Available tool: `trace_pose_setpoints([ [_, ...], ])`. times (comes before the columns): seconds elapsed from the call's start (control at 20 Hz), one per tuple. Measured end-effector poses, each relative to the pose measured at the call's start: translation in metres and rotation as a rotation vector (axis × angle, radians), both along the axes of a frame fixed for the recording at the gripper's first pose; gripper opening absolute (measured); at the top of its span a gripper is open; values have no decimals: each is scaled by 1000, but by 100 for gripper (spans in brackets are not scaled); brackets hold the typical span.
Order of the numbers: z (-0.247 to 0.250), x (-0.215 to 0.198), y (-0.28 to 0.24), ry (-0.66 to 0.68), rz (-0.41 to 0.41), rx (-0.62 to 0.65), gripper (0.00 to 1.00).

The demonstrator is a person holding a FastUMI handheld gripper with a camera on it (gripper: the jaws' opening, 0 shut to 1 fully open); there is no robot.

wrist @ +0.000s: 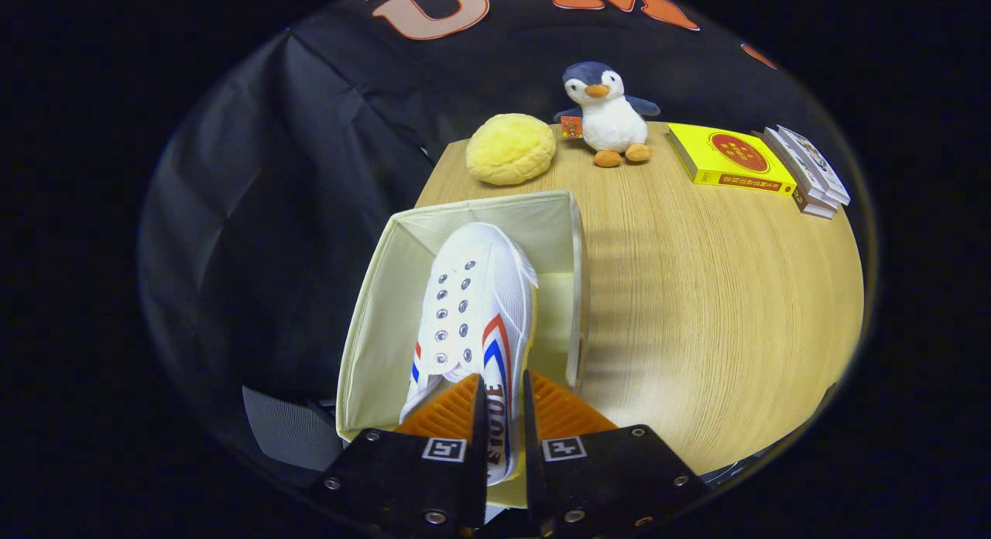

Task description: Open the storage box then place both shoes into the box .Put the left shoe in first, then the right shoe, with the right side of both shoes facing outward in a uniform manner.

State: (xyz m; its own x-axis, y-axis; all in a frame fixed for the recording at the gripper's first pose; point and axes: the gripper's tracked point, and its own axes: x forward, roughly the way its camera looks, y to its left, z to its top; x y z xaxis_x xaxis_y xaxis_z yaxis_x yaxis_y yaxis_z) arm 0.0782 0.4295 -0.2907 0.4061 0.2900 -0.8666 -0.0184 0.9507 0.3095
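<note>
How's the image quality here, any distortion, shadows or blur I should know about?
Gripper view: fisheye bends the table edge into a curve; striped shadows fall on the wood right of the storage box; the white shoe, pinched at its side wall in the gripper, is bright but sharp; the penguin and books beyond stay legible.

We see a round wooden table (697, 307) carrying an open storage box (372, 322) near its edge, a yellow cushion (511, 149), a plush penguin (609, 115), a yellow book (728, 159) and stacked books (809, 171).
</note>
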Motion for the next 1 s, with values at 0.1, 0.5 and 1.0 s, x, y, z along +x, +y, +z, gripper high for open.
trace_pose_setpoints([
  [0.1,6,-1,4,-31,33,3,31],
  [0.5,49,10,-34,-238,99,-6,50],
  [1.0,117,19,-167,-495,12,-39,79],
])
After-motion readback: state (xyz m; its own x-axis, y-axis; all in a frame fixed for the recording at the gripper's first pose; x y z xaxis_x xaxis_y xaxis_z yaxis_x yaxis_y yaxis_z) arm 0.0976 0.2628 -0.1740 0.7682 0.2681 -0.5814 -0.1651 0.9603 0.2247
